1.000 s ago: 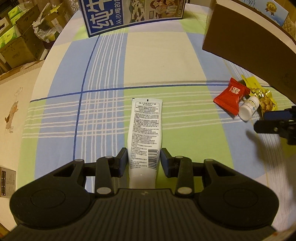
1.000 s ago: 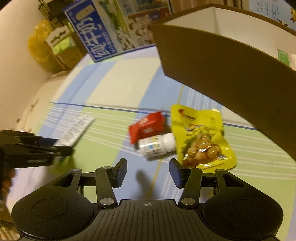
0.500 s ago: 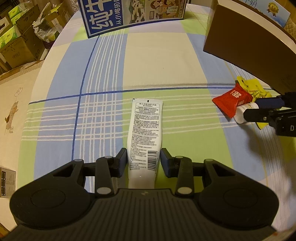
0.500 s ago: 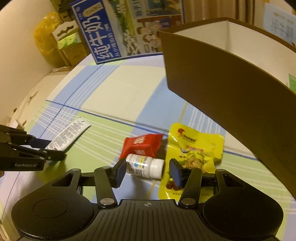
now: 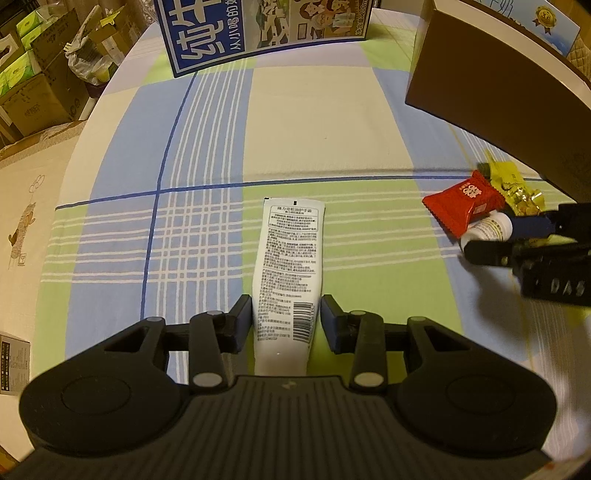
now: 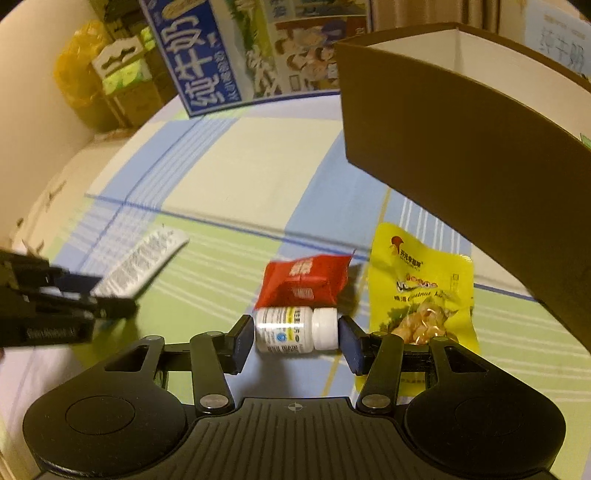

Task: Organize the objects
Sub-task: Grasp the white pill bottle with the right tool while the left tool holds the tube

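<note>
A white tube [image 5: 288, 273] printed with dense black text and a barcode lies flat on the checked tablecloth [image 5: 317, 122], its crimped end pointing far and its near end between the fingers of the left gripper [image 5: 283, 322]. Those fingers stand apart on either side of the tube: the left pad sits right against its edge, while a narrow gap shows at the right pad, so nothing is clamped.

To the right, a small white bottle [image 6: 295, 329] with a white cap lies on its side between the fingers of the right gripper [image 6: 296, 342]. The jaws bracket it end to end, one pad at its base and one at its cap, very close; whether they actually press on it cannot be told. Just beyond the bottle, touching it, lies a red snack packet [image 6: 304, 280]. Right of both lies a yellow pouch [image 6: 419, 295] with a clear window showing nuts, its near end under the right finger.

Farther right stands a tall brown cardboard box [image 6: 461, 147], open at the top with a pale inside. At the far edge of the cloth a blue and white milk carton [image 5: 258, 33] lies. Beyond the table on the left, stacked cardboard boxes [image 5: 33, 92] sit on the floor.
</note>
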### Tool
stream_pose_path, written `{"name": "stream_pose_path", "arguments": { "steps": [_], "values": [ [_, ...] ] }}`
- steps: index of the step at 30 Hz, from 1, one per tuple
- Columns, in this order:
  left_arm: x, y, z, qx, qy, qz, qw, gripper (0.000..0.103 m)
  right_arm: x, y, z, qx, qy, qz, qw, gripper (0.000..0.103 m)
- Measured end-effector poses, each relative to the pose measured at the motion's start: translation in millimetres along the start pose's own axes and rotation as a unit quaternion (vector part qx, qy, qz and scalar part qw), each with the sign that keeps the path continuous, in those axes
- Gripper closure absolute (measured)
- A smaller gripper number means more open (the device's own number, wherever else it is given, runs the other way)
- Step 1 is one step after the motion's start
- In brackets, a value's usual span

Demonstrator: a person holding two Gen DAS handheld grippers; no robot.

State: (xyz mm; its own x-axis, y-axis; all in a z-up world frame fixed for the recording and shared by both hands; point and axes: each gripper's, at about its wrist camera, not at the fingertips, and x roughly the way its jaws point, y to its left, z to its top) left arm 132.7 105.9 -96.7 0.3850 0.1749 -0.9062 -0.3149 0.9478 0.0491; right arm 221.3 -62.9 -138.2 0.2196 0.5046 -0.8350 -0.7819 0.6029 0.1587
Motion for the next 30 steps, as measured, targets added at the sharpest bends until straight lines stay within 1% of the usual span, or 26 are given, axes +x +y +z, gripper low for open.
{"name": "stream_pose_path", "arguments": {
  "steps": [3, 7, 15, 24, 30],
  "values": [
    [1.9, -1.1, 1.8, 0.002, -0.001, 0.0, 1.0, 0.069, -1.6, 3.3, -5.5, -0.013, -0.009, -0.009, 1.0, 0.058],
    [3.5, -2.2, 3.7, 0.003, 0.002, -0.001, 1.0, 0.069, -5.4, 4.4, -11.8, -0.004, -0.015, -0.008, 1.0, 0.058],
    [2.2, -7.0, 1.1, 0.01, 0.006, -0.001, 0.9999, 0.069, -24.1, 9.6, -30.1, 0.008, -0.01, 0.001, 1.0, 0.058],
    [-8.1, -17.2, -17.5, 0.036, 0.016, -0.02, 0.999, 0.069, -52.5, 2.6, -57.9, 0.05, -0.006, -0.003, 0.999, 0.058],
    [-22.2, -28.5, -43.0, 0.065, 0.028, -0.043, 0.9966, 0.07, -74.0, -2.9, -79.6, 0.083, -0.007, -0.013, 0.996, 0.058]
  ]
}}
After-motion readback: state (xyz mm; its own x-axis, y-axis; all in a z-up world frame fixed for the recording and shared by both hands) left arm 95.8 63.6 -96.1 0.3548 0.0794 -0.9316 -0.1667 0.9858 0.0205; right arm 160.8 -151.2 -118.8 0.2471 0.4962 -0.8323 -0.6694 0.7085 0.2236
